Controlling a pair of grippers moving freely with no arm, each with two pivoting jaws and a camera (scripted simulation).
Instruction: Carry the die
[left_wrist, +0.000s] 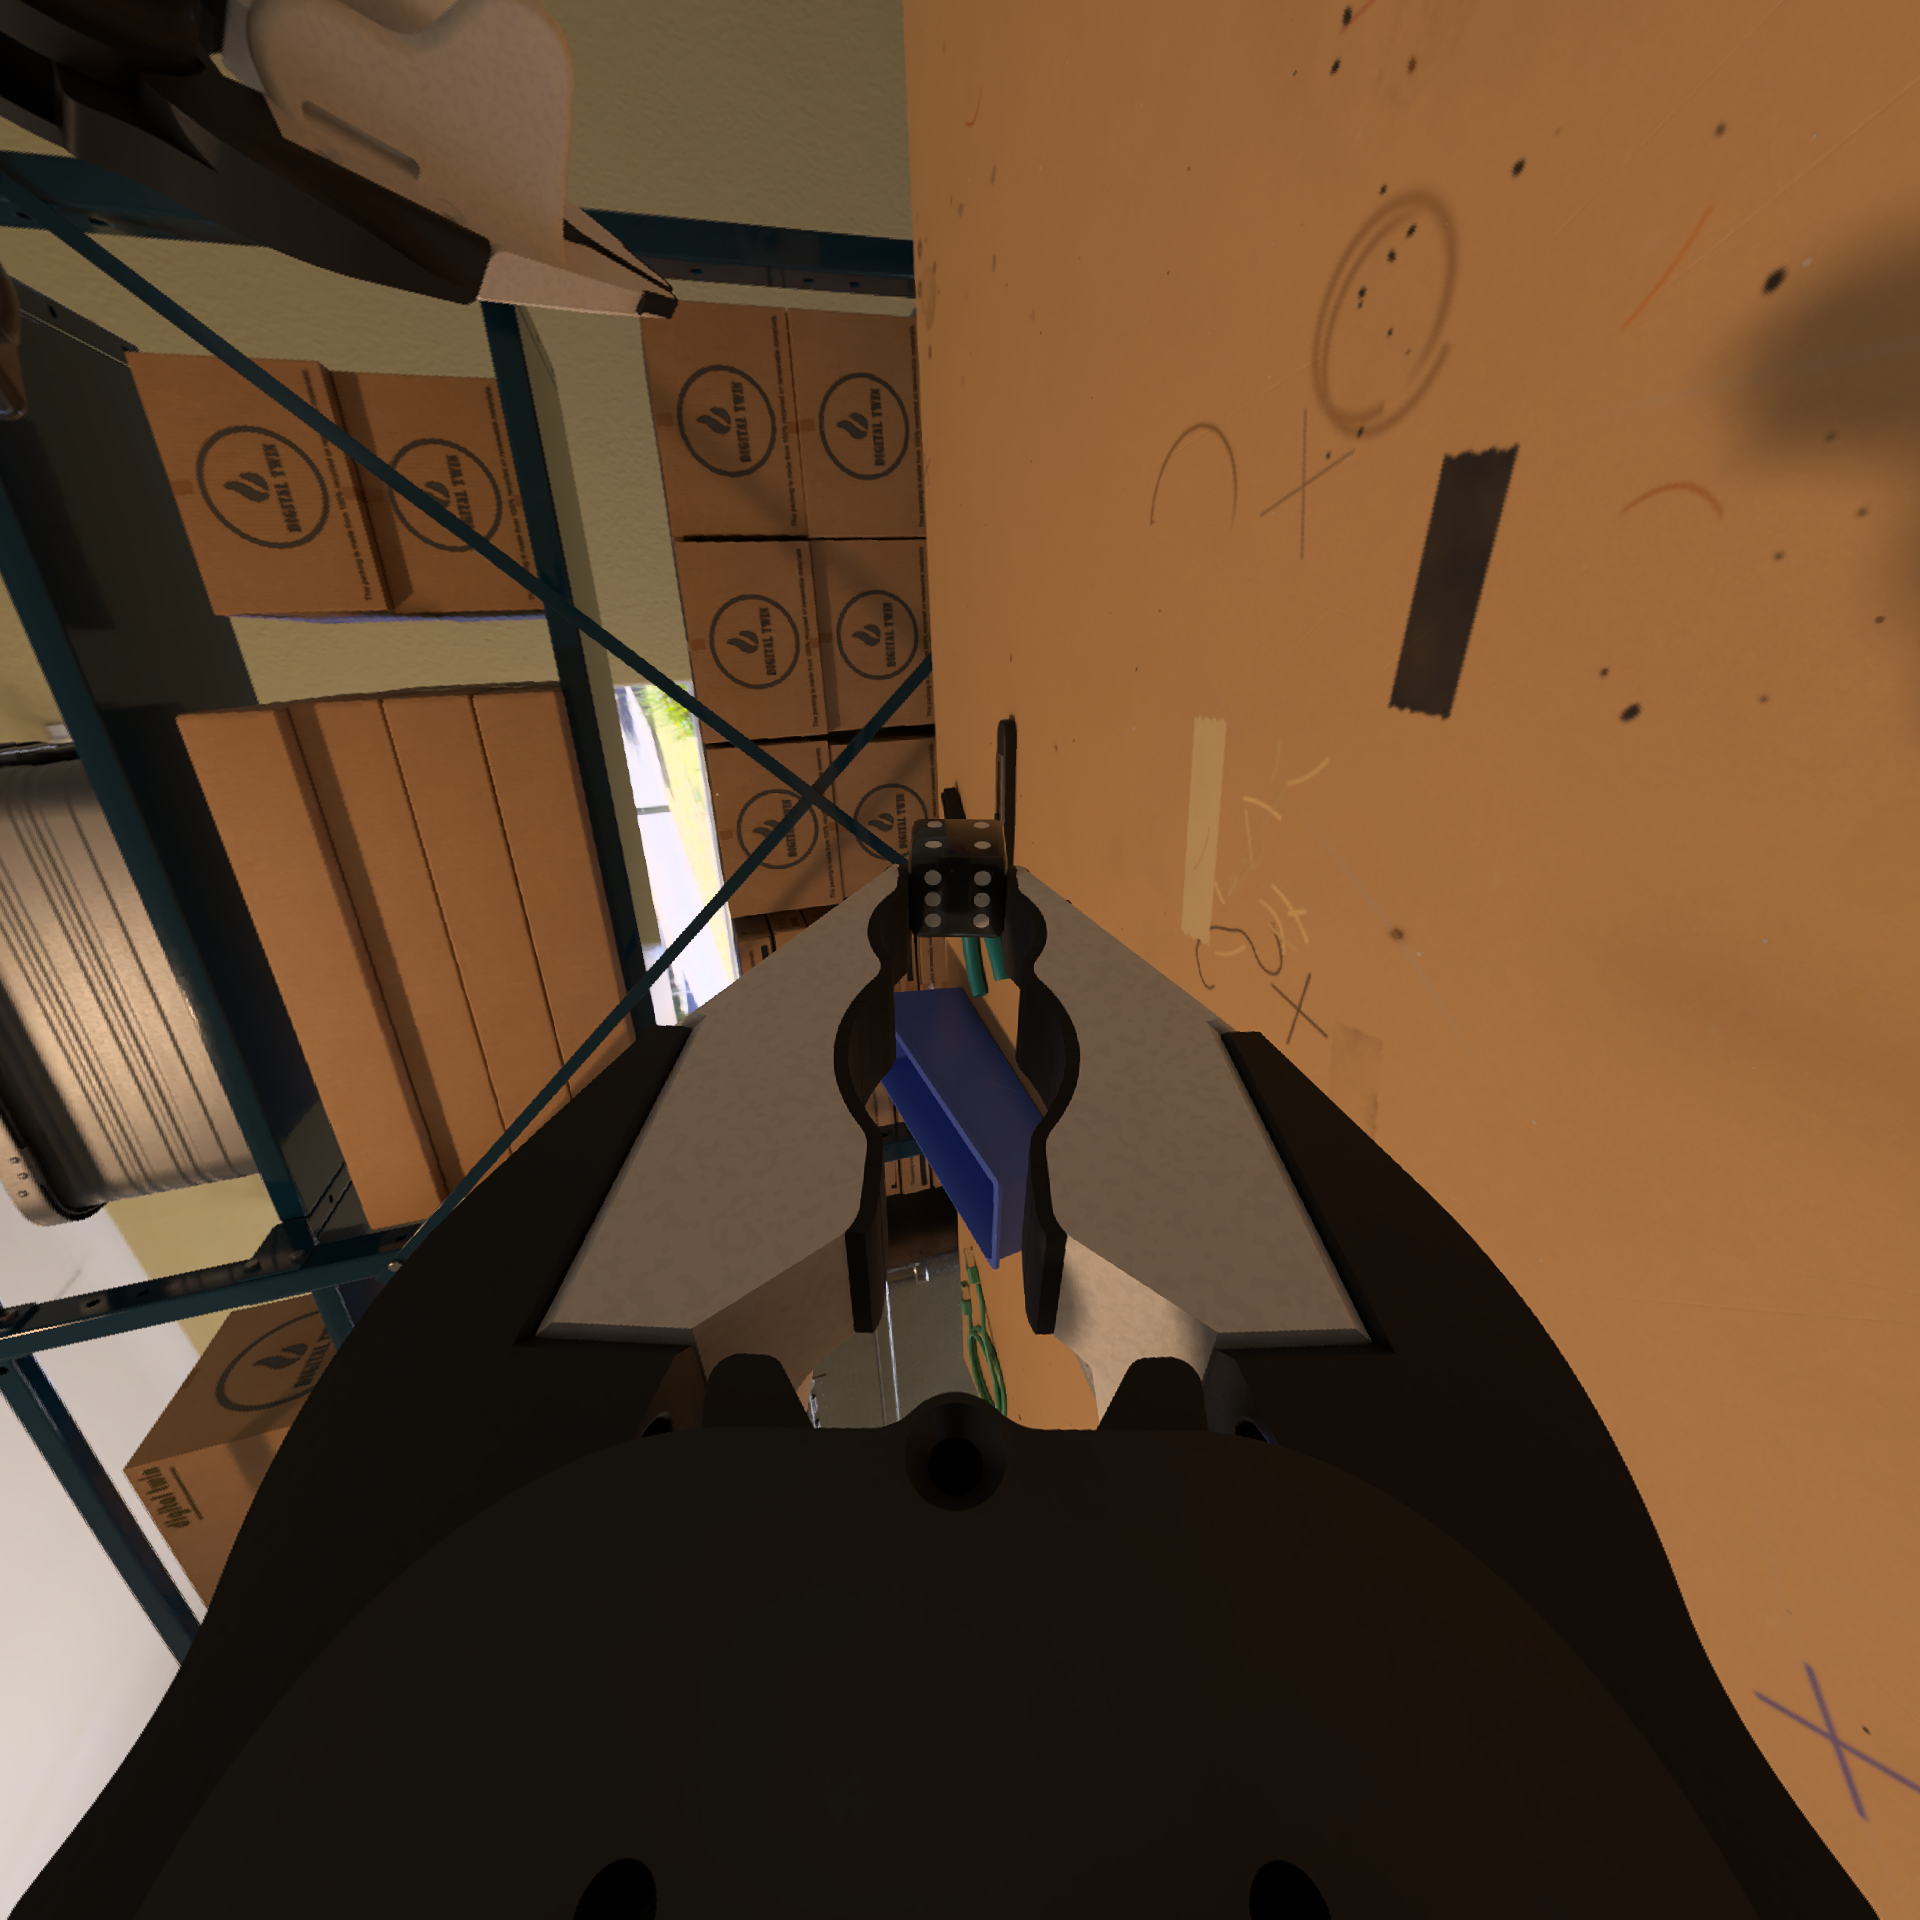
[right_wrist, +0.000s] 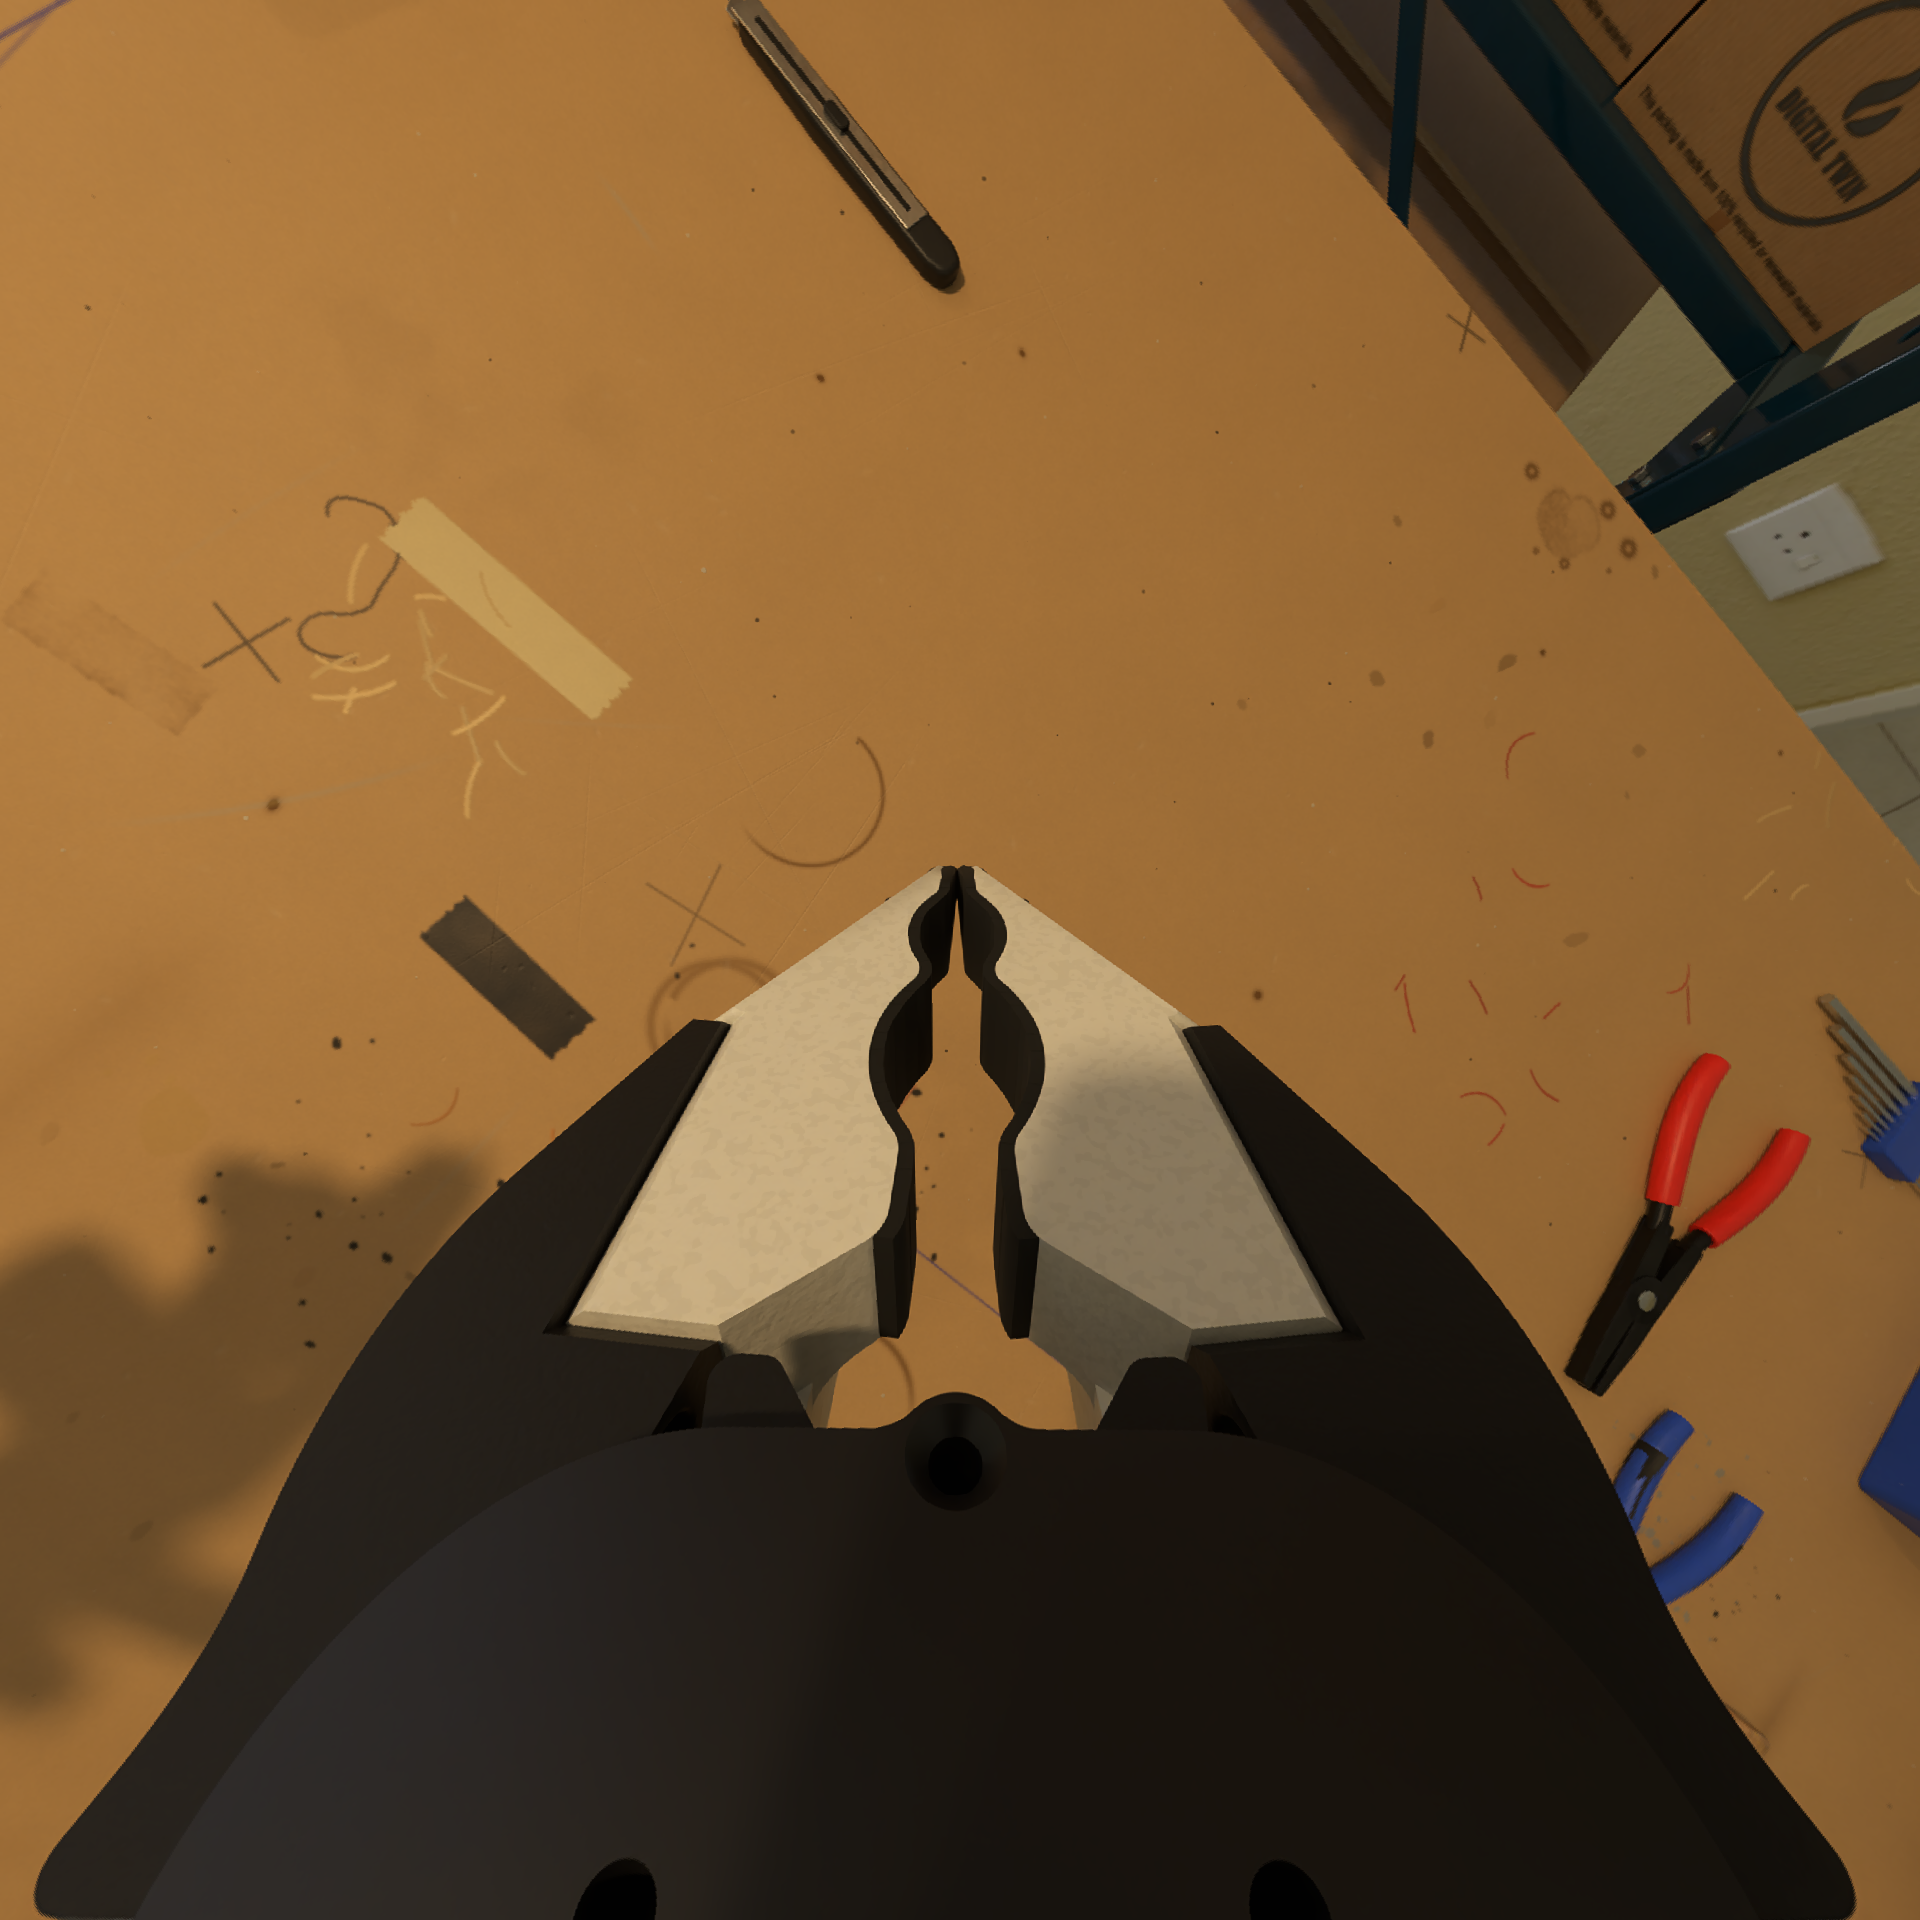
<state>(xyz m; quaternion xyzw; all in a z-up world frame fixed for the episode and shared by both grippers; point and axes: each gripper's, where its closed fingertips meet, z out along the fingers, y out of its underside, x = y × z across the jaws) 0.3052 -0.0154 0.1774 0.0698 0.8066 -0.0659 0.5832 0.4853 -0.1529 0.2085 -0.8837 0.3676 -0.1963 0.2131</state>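
Left claw (left_wrist: 957, 883) around die (left_wrist: 957, 878)

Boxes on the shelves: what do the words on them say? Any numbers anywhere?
Cardboard boxes: round dark stamps with lettering, which I won't repeat.
Small print beside the stamps: too small to read.
Die: no numerals, just white dots, six on the near face.
Table: pen crosses and scribbles, no words.

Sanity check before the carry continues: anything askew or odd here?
Nothing damaged or spilled. The die sits at the very fingertips of the left gripper, so the hold looks shallow. The right gripper is shut on nothing above the table.
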